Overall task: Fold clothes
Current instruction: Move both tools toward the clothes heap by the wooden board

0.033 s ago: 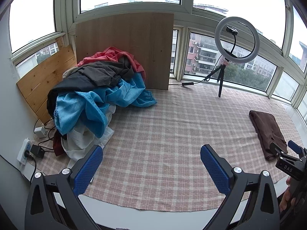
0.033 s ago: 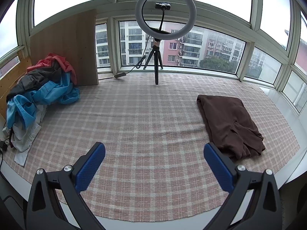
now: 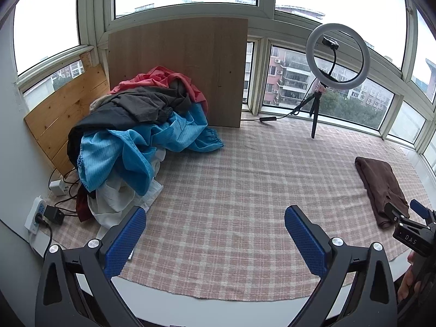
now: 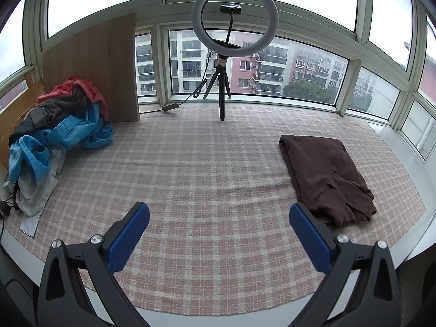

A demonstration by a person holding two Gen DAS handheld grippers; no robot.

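**Both claws gaping over the plaid cloth, laundry waiting at either side**

While both grippers are hovering near the front edge of the table, neither is holding anything. From the left wrist view, the left gripper [image 3: 215,234] is spreading its blue-padded fingers wide apart above the checked pink tablecloth [image 3: 231,190]. At about ten o'clock the pile of unfolded clothes [image 3: 136,136] is heaping up, with a red piece on top, dark grey beneath it, bright blue spilling forward and white fabric trailing toward the near edge, close to the left finger. Behind the pile a wooden board [image 3: 185,68] is leaning against the window, and at nine o'clock a power strip [image 3: 36,215] with a plugged-in adapter is sitting off the cloth's left edge. At one o'clock a ring light [image 3: 338,57] on a small tripod is standing at the back. At three o'clock the folded brown garment [image 3: 381,185] is lying flat near the cloth's right edge, and just past it part of the other gripper's body is showing the letters "DAS".

From the right wrist view, the right gripper [image 4: 219,234] is likewise holding its fingers wide apart over bare plaid. The clothes pile [image 4: 54,136] is sitting at ten o'clock, the ring light [image 4: 234,19] at twelve, and the brown garment [image 4: 324,174] at two o'clock, its near corner just beside the right finger. Between pile and garment, a broad stretch of cloth is lying open, and its front hem is curving just ahead of the table's white rim [image 4: 218,318].
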